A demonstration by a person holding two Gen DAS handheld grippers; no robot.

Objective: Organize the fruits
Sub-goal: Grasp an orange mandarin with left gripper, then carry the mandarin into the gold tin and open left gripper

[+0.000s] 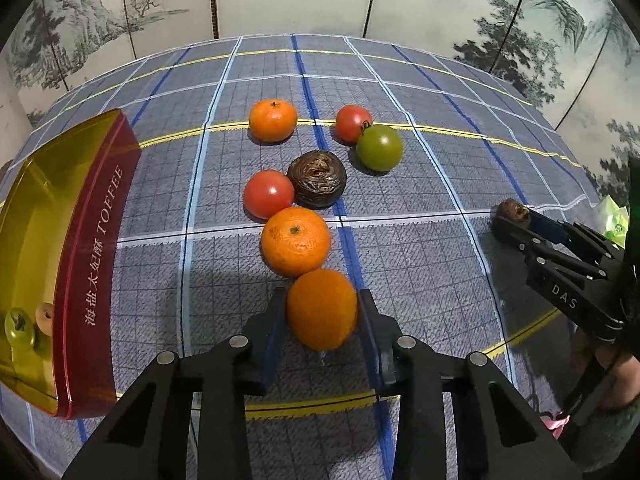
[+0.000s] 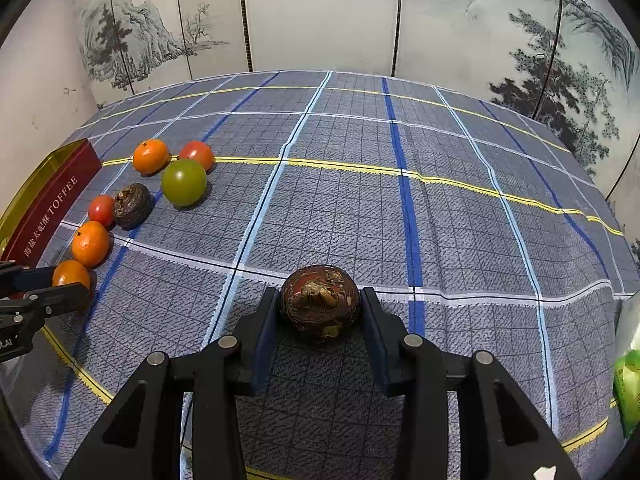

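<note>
Handheld two-finger grippers, wrist-camera views.
Left gripper (image 1: 322,312): matte black moulded frame of angular struts with triangular cut-outs, round silver pivot pins at the joints, and two flat fingers (image 1: 276,320) faced with dark blue pads. Right gripper (image 2: 320,308): same black linkage, same silver pins, same blue-padded fingers (image 2: 376,328). Seen from the left camera, the right gripper's side shows small silver screws along its black bars and white lettering reading "DAS". A green indicator glow shows at its rear edge.

Bright overhead light, soft shadows; fisheye bending at edges, dark vignetted corners
</note>
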